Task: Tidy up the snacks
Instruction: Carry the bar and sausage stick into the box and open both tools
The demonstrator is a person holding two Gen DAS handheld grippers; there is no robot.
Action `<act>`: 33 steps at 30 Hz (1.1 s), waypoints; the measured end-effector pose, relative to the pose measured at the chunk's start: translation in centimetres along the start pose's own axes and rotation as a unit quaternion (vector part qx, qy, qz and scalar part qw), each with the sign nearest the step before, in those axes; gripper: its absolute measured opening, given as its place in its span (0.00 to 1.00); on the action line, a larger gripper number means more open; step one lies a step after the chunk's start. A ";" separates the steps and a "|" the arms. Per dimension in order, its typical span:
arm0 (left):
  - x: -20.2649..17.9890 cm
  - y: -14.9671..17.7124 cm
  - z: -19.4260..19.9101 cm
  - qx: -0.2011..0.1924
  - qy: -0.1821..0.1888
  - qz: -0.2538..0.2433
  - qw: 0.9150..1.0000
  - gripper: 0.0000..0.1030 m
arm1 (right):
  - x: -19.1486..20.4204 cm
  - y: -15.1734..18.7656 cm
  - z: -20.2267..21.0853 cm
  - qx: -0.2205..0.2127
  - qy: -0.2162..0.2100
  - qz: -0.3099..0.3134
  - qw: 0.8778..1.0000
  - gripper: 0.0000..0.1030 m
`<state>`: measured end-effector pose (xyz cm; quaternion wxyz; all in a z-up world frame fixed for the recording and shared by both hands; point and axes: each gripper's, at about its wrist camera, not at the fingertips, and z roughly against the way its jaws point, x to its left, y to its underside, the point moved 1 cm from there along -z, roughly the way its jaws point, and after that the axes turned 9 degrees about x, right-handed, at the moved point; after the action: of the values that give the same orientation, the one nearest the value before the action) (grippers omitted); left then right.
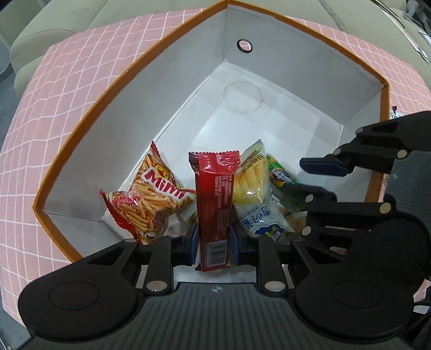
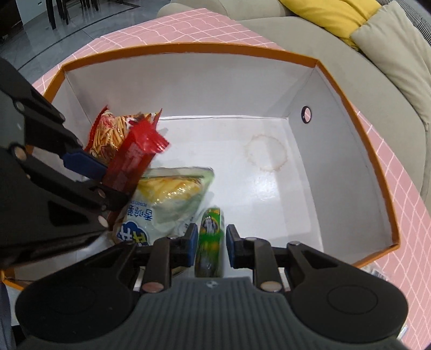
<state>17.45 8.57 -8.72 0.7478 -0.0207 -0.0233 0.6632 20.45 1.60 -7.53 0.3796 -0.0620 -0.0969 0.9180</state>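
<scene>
An orange-rimmed white box [image 1: 89, 115] [image 2: 371, 150] stands on a pink checked tablecloth. Inside lie a Mimi stick-snack bag [image 1: 156, 193] [image 2: 113, 129], a potato-stick bag [image 1: 256, 193] [image 2: 172, 199] and a green packet [image 1: 280, 172] [image 2: 211, 237]. My left gripper [image 1: 214, 242] is shut on a red wrapped bar [image 1: 215, 204] [image 2: 134, 158], held upright over the box's near corner. My right gripper [image 2: 211, 242] straddles the green packet, its pads slightly apart from the blurred packet; it also shows in the left wrist view [image 1: 320, 172].
A beige sofa [image 2: 350, 53] with a yellow cushion [image 2: 336, 16] lies beyond the table. The box's far half has a bare white floor with a ring stain [image 2: 265, 152]. A small item [image 1: 394, 111] lies outside the box's right wall.
</scene>
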 end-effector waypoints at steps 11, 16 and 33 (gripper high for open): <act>0.2 0.7 2.3 -0.029 -0.009 0.011 0.999 0.39 | -0.4 0.3 2.8 -0.036 0.013 -0.016 0.999 0.47; 0.6 1.7 4.7 -0.069 -0.010 0.027 0.997 0.49 | -0.8 1.1 4.8 -0.069 0.024 -0.037 0.997 0.60; -3.7 7.7 12.7 -0.264 0.013 0.072 0.962 0.54 | -1.4 9.6 14.3 -0.227 0.046 -0.171 0.958 0.68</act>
<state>8.62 5.85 3.46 0.6666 -0.2276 -0.1865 0.6849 12.13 -7.91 4.27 0.5108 -0.1712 -0.2946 0.7893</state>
